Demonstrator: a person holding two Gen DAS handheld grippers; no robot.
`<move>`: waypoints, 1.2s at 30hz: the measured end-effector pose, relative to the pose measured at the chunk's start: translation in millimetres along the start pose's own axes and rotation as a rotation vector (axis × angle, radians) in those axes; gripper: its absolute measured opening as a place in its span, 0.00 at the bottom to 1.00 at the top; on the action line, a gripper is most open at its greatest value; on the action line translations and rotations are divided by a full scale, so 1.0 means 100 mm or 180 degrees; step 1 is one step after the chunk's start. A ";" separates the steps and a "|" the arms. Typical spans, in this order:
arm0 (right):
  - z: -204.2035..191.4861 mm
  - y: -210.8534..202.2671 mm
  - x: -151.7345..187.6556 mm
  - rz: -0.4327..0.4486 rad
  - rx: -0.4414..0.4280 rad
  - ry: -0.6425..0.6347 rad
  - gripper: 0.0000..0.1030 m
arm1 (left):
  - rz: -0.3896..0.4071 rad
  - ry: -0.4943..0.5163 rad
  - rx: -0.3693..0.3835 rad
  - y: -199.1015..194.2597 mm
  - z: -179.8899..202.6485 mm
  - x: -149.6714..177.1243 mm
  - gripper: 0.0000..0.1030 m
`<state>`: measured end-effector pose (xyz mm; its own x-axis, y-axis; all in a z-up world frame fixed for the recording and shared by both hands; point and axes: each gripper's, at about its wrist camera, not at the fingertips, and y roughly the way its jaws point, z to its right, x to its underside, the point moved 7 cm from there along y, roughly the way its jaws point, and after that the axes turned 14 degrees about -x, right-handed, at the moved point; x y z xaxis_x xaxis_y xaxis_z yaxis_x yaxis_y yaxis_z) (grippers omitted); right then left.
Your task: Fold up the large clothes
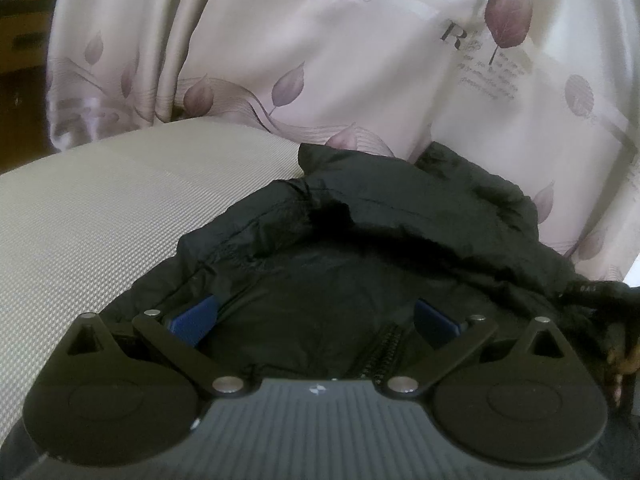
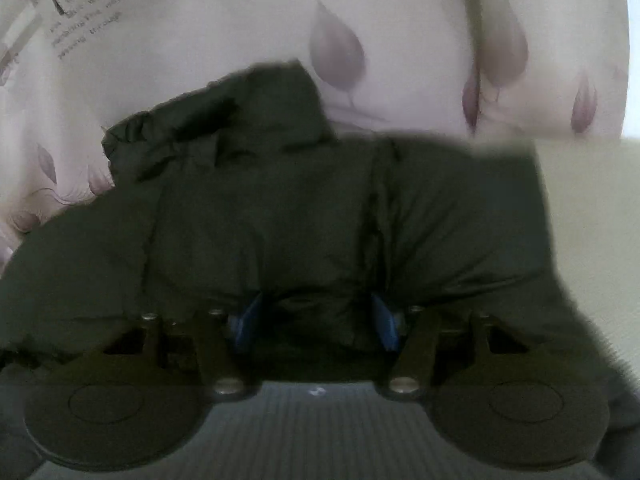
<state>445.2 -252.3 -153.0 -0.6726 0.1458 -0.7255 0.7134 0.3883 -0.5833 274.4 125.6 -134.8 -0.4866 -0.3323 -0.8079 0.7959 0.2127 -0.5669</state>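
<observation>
Jacket (image 1: pixel 360 240), black and padded, lies bunched on a pale woven surface (image 1: pixel 100 220) that looks like a cushion or mattress, pushed up against a hanging cloth printed with leaves and lettering (image 1: pixel 320 60). In my left view its collar end humps up toward that cloth, and a zipper (image 1: pixel 386 354) runs just ahead of my left hand-held gripper (image 1: pixel 316 320).

The left one stands with its blue pads (image 1: pixel 196 322) wide apart, resting on or just above the lining; I cannot tell whether they touch, but they pinch nothing. My right hand-held gripper (image 2: pixel 316 320) is also apart, though less widely, with a puff of the black shell bulging between its pads (image 2: pixel 248 320). That view is smeared, so I cannot say whether the pads already press on the fabric; it looks to me like loose fabric sitting in an open mouth.

I judge this garment to be light for its bulk, soft and springy, with a slick shell that will slide out of a shallow pinch. The filling will push back, so any fold is likely to want holding down. Thin single layers would slip; I would rather bite on a seam, the hem or the zipper edge, where the cloth is doubled and firmer. The collar ridge looks another fair hold. Lifting from one point alone would probably let the rest sag and drag.
</observation>
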 end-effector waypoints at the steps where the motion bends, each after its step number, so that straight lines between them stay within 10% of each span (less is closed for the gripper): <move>1: -0.01 0.02 0.00 -0.0057 0.0029 -0.0079 0.56 | -0.0004 0.0001 -0.0008 0.00 0.00 0.00 1.00; 8: -0.04 -1.31 0.14 0.0369 -0.0888 0.0527 0.69 | -0.0119 0.0462 0.0291 -0.40 0.06 -0.07 0.91; 11: 0.06 -2.22 0.74 0.0449 -0.0841 0.0236 0.87 | 0.0089 0.0284 0.0462 -0.97 -0.17 -0.21 1.00; 17: 0.46 -3.40 1.84 0.0368 -0.0157 0.0207 0.88 | 0.0058 0.0450 0.0218 -1.58 -0.78 -0.07 1.00; 25: 0.68 -3.38 2.40 0.0365 -0.0349 0.0992 0.88 | -0.0100 0.0782 0.0017 -1.68 -1.13 0.32 0.96; 34: 0.50 -3.01 2.41 0.0311 -0.0777 0.1226 0.87 | -0.0992 0.0247 0.0361 -1.25 -1.27 0.56 0.91; 36: 0.44 -2.94 2.39 0.0296 -0.0654 0.1066 0.74 | -0.1030 0.0181 0.0364 -1.22 -1.28 0.61 0.89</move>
<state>82.8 -372.0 -171.0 -0.6580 0.4642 -0.5929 0.7430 0.5283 -0.4110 101.7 197.0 -135.7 -0.7371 -0.3132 -0.5988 0.6307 -0.0008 -0.7760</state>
